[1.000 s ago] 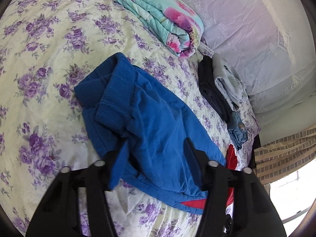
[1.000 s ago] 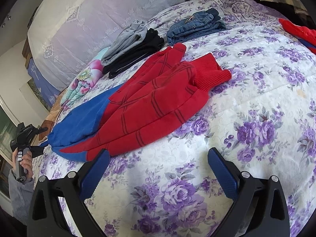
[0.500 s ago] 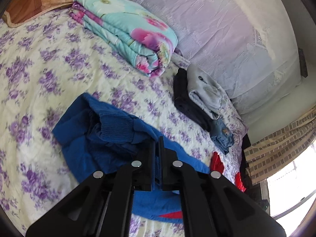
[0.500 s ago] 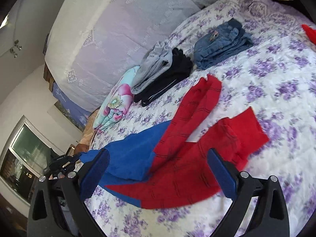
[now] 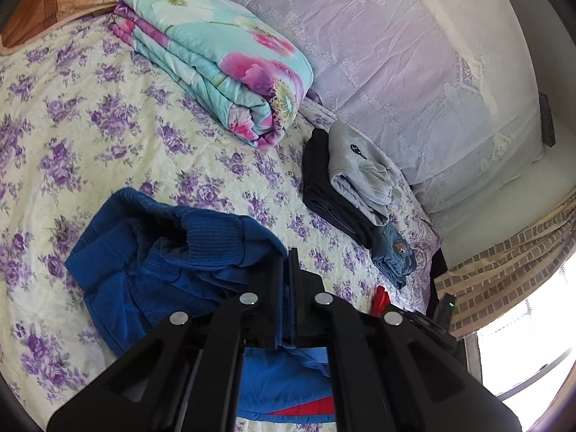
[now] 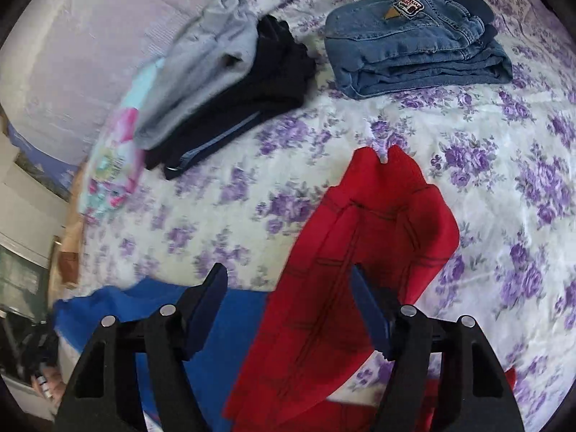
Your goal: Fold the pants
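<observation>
The pants are blue at the waist (image 5: 158,262) and red with dark lines at the legs (image 6: 345,262), lying crumpled on the floral bed sheet (image 5: 82,115). My left gripper (image 5: 286,270) is shut on the blue waist fabric beside its ribbed band. My right gripper (image 6: 288,288) is open, its fingers either side of the red legs, with the red cloth between them. The blue part also shows in the right wrist view (image 6: 151,309) at lower left.
A folded floral quilt (image 5: 219,61) lies at the head of the bed. Folded grey and black clothes (image 5: 345,183) and folded jeans (image 6: 414,39) lie along the lilac lace-covered headboard (image 5: 396,54). A curtain and window (image 5: 514,288) are at right.
My left gripper closed on the blue waist fabric a second ago and still holds it. My right gripper moved forward over the red legs, which now lie between its narrowed open fingers.
</observation>
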`<act>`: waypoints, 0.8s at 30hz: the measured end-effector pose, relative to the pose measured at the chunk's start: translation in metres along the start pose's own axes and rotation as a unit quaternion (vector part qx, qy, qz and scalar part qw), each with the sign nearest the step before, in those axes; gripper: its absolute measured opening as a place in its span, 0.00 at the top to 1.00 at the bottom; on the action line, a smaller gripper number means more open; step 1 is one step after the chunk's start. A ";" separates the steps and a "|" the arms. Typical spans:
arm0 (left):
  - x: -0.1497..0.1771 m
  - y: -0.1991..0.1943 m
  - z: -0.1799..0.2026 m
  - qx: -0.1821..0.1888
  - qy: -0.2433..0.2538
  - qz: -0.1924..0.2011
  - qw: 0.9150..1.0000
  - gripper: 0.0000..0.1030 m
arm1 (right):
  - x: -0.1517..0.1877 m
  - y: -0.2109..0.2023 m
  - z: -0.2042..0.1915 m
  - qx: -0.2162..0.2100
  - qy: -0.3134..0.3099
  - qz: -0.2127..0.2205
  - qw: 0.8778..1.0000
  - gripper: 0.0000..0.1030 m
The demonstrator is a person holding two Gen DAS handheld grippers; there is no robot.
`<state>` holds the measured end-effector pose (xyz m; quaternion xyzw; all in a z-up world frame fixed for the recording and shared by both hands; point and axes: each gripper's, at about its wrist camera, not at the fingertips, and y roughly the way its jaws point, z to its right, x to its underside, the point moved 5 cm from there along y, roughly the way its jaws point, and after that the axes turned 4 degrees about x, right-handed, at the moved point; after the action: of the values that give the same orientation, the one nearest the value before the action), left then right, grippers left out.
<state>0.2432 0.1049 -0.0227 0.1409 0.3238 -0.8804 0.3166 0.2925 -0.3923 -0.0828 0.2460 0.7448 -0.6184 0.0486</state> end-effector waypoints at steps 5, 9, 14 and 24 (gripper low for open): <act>0.005 -0.002 -0.010 0.011 -0.011 -0.006 1.000 0.98 | 0.011 0.018 0.017 0.036 -0.010 0.014 0.999 0.71; 0.005 -0.006 -0.022 0.012 -0.020 -0.009 1.000 0.98 | 0.021 -0.011 0.048 -0.077 0.075 0.046 0.993 0.93; 0.004 -0.025 -0.021 0.024 -0.019 0.007 1.000 0.98 | 0.062 -0.087 0.093 -0.169 0.154 0.122 0.966 0.94; -0.036 -0.013 0.024 0.023 0.016 0.038 0.999 0.98 | 0.059 -0.156 0.123 -0.254 0.199 0.191 0.927 0.96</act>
<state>0.2610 0.1135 0.0183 0.1741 0.3025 -0.8729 0.3410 0.1457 -0.5083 0.0065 0.4813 0.8098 -0.3263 0.0778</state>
